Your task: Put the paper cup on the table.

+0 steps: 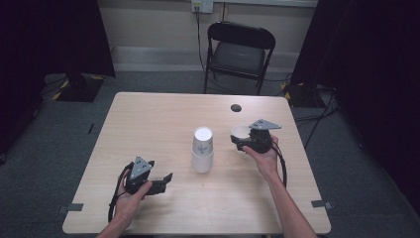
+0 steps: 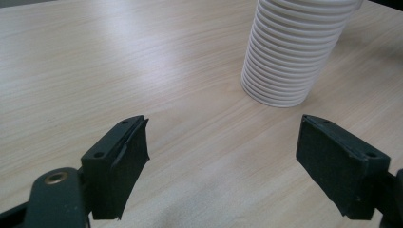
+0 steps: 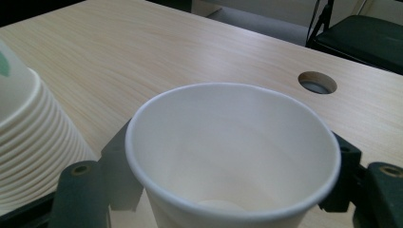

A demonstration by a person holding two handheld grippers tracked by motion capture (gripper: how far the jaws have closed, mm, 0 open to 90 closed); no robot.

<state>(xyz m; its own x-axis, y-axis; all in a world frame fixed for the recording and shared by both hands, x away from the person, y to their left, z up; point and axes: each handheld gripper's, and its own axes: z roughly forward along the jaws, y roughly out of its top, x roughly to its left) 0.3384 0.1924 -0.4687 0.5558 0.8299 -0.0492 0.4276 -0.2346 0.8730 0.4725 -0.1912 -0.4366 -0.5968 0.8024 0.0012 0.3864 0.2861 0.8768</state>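
A tall stack of white paper cups (image 1: 203, 148) stands rims down at the middle of the wooden table (image 1: 148, 124). Just right of it, my right gripper (image 1: 239, 138) is shut on a single white paper cup (image 1: 241, 131), held upright with its mouth up. In the right gripper view this cup (image 3: 233, 156) sits between the two jaws, and the stack (image 3: 28, 123) is at the left. My left gripper (image 1: 166, 179) rests near the front left, open and holding nothing. In the left gripper view its jaws stand wide apart (image 2: 223, 128), pointing toward the stack (image 2: 294, 47), well short of it.
A round cable hole (image 1: 236, 107) sits in the table near its far edge, beyond the held cup. A black folding chair (image 1: 239, 49) stands behind the table. Dark curtains hang at both sides.
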